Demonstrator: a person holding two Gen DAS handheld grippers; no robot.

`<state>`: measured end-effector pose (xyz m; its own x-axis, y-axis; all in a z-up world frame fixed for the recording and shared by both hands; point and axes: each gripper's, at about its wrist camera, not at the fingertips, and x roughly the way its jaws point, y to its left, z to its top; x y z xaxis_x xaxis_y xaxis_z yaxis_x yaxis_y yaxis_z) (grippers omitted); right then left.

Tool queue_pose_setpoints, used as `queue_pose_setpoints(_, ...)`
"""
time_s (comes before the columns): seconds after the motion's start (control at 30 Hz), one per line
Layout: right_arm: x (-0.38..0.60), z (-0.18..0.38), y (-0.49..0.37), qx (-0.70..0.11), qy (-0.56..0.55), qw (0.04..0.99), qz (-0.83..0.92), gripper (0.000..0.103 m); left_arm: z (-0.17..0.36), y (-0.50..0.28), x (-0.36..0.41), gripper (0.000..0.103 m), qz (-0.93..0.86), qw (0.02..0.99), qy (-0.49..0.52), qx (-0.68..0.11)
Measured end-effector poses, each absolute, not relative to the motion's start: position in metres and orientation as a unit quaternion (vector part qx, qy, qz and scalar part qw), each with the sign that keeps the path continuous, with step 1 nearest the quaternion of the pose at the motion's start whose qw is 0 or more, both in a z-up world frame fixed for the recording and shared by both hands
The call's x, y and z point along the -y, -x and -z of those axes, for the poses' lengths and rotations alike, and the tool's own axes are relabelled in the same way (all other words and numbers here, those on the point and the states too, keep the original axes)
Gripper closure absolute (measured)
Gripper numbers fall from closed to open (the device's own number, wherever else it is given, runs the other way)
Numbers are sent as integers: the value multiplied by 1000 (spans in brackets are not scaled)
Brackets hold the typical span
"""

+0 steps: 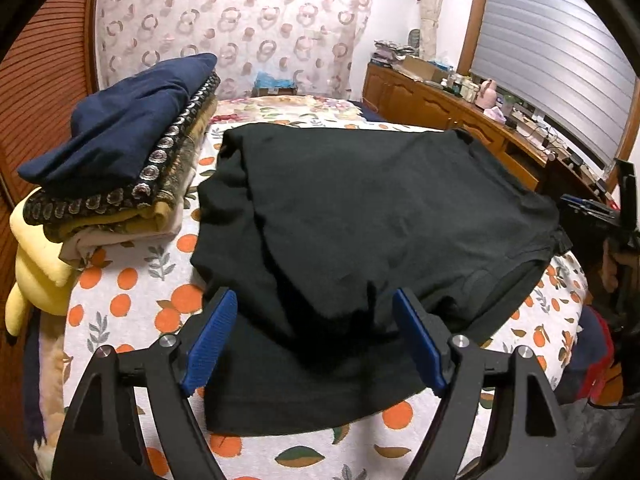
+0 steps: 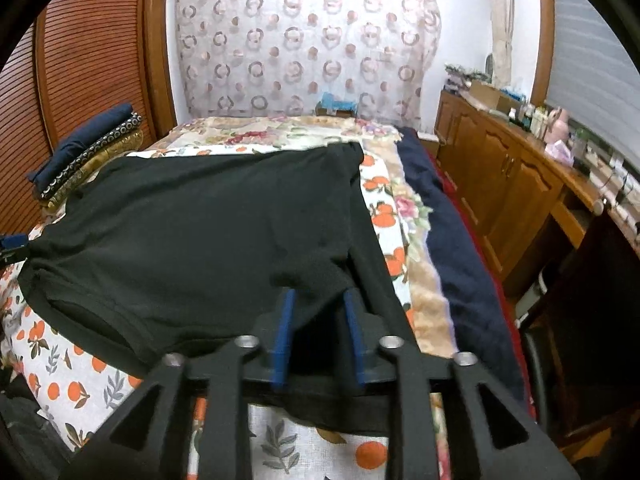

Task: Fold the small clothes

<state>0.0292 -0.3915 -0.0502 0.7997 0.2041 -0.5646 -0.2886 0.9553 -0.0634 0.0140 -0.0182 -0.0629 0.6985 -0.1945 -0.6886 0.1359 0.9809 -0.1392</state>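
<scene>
The left hand-held gripper [image 1: 314,338] stands with its blue pads wide apart above the near edge of the black garment [image 1: 360,216], and they press on nothing. The right hand-held gripper [image 2: 318,334] has its pads partly apart; a fold of the black cloth lies between them, but I cannot tell if they pinch it. The garment lies folded on the orange-print bed cover [image 1: 132,296], just ahead of both grippers. If the right gripper pulls back with cloth caught, the top layer can slide and the fold opens. Far left, the stack of folded clothes [image 1: 120,160] looks slanted and could tip if bumped.
</scene>
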Motion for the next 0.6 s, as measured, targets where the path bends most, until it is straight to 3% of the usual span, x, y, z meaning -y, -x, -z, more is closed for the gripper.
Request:
queue_pose_setpoints(0.17, 388, 52, -17, -279, 79, 947, -137, 50, 62, -14, 17, 22, 84, 922, 38, -376)
queue_pose_setpoints(0.6, 347, 77, -34, -306, 79, 926, -205, 49, 55, -25, 9, 22, 65, 928, 48, -364)
